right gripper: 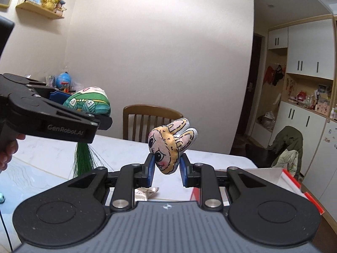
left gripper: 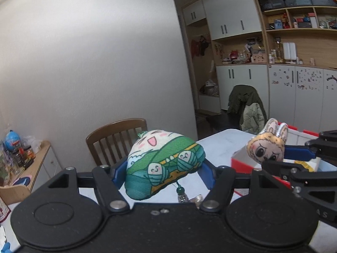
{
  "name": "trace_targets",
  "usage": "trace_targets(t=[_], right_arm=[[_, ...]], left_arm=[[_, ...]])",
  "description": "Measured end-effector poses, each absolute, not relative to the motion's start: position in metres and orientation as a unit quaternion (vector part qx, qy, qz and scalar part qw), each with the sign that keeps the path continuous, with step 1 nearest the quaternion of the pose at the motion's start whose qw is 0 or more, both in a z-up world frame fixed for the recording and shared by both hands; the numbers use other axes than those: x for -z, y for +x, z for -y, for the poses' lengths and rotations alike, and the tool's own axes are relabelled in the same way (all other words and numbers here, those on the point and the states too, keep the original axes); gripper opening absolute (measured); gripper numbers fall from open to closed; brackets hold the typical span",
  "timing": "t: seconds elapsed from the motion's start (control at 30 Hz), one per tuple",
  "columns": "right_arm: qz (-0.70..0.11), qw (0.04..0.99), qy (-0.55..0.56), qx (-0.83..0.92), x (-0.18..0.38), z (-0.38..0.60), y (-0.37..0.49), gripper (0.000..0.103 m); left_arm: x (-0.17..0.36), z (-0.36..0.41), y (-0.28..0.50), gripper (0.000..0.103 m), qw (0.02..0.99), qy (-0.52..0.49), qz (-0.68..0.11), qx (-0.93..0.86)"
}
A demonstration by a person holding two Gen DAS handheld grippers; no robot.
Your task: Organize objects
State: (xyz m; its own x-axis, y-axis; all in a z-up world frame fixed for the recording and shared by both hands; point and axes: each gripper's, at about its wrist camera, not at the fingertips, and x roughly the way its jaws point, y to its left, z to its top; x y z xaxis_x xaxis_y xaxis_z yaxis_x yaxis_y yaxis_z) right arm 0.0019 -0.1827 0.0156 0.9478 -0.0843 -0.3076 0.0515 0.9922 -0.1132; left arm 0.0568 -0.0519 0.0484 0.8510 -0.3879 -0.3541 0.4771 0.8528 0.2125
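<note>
Green plush (left gripper: 162,164) is clamped by left gripper (left gripper: 163,171), rabbit plush (right gripper: 170,147) by right gripper (right gripper: 167,168); shallow pinch on rabbit may slip above box (left gripper: 294,166).

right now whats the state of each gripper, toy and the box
left gripper: shut on green dumpling plush, held above the table
right gripper: shut on rabbit-eared plush head, held in the air
red and white box: open, on the table
green tassel: hanging below the dumpling plush

"GenRobot.AI" in raised letters on the left gripper (right gripper: 88,113) body, side facing the right wrist camera
</note>
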Motion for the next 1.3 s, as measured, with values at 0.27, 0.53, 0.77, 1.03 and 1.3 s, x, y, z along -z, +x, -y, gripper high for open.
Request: trace_targets(t=[0.27,0.53,0.77,1.03,1.3], right_arm=[[-0.165,0.983,-0.043,0.073,-0.017,0.207,-0.007,0.024],[-0.164,0.979,-0.019,0.117,-0.021,0.245,-0.018,0.024],[-0.178,0.971,0.006,0.157,-0.017,0.281,-0.021,0.024],[-0.207,0.961,0.042,0.176,-0.004,0.323,-0.012,0.024],[-0.232,0.954,0.059,0.179,0.011,0.35,-0.002,0.024]], left_arm=[[-0.052,0.082,0.047,0.068,0.943,0.154,-0.137,0.26],[-0.048,0.112,0.048,0.068,0.934,0.153,-0.136,0.293],[-0.042,0.138,0.052,0.069,0.925,0.151,-0.141,0.318],[-0.038,0.183,0.064,0.07,0.917,0.147,-0.154,0.337],[-0.027,0.221,0.077,0.071,0.909,0.148,-0.176,0.349]])
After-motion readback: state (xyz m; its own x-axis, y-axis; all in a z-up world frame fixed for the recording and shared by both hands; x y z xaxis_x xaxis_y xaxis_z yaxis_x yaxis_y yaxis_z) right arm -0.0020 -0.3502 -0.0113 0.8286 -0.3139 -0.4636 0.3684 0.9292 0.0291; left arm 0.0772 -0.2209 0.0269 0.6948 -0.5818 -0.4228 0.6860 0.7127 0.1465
